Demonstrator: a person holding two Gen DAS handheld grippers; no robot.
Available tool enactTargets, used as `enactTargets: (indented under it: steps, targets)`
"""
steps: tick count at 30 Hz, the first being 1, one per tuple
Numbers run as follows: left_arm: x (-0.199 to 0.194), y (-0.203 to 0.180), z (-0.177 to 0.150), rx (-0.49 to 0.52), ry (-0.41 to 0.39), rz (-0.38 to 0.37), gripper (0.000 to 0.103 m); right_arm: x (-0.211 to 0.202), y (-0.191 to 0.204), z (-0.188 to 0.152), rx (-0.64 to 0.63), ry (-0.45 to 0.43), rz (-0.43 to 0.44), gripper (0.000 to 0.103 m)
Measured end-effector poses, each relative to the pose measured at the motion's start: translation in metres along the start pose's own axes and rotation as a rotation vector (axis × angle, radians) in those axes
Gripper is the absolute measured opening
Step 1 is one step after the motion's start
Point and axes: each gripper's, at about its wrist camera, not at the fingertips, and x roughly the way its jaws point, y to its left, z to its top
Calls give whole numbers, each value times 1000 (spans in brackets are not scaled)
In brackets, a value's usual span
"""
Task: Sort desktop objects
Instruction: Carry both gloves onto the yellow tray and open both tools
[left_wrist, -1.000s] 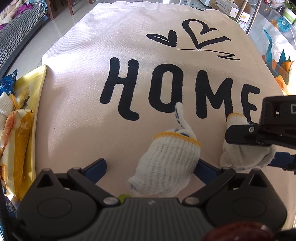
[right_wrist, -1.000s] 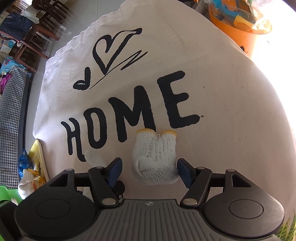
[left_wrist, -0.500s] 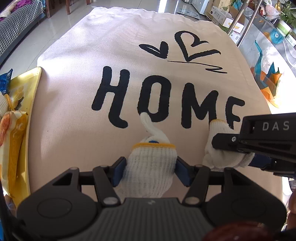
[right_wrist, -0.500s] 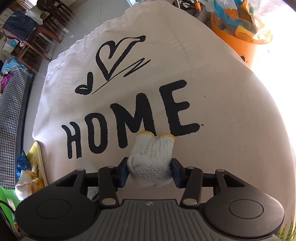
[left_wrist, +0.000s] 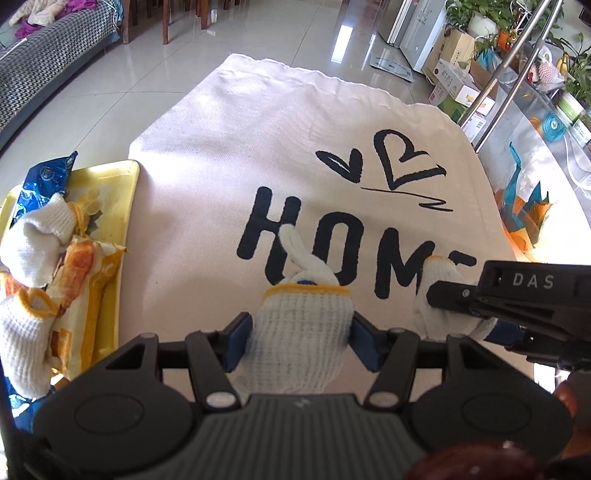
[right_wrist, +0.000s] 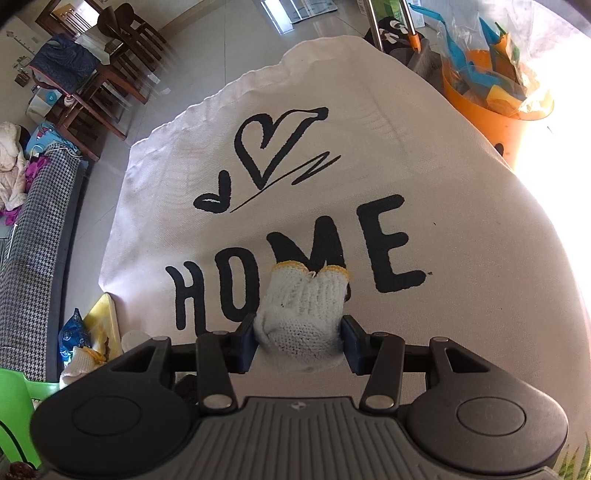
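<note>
My left gripper (left_wrist: 301, 341) is shut on a white knit glove (left_wrist: 303, 332) with a yellow cuff, one finger of it sticking up over the "HOME" cloth (left_wrist: 295, 155). The glove hangs clear of the cloth. To the right in the left wrist view, the right gripper (left_wrist: 491, 325) pinches a second white glove (left_wrist: 439, 295). In the right wrist view that gripper (right_wrist: 299, 341) is shut on the bunched second glove (right_wrist: 303, 314), lifted above the cloth (right_wrist: 461, 221). A yellow tray (left_wrist: 125, 206) at the left holds snack packets and more white gloves (left_wrist: 40, 229).
An orange bin (right_wrist: 491, 122) with coloured scraps stands off the cloth's far right corner. A houndstooth sofa (right_wrist: 33, 251) runs along the left. A green stool (right_wrist: 14, 398) is at the lower left. Boxes and plants (left_wrist: 461, 77) line the far side.
Both grippers closed on their gloves and lifted them off the cloth. The left went from wide open to gripping, and its view rose so that more floor shows.
</note>
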Motion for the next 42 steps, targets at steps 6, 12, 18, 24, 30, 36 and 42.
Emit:
enactTargets:
  steps: [6,12,18,24,30,36,42]
  targets:
    - [-34,18,4,-27,-65,1,57,-18,25,-16,-69,-41,24,48]
    - [-65,57,10,-79,-126,38,57,-29,51,-51,-112,-35,116,48]
    - [-90,113,15,-192,-160,66,57,-29,86,-96,-204,10,258,48]
    - [-105,165,18,-256,-145,115,57,-23,116,-131,-276,77,403,48]
    - [-116,207,27,-330,-156,165,57,-7,147,-166,-323,168,532,48]
    - [-117,234,41,-322,-166,200,57,11,175,-191,-374,213,612,48]
    - [-94,248,45,-356,-102,163,57,21,202,-216,-499,211,628,48]
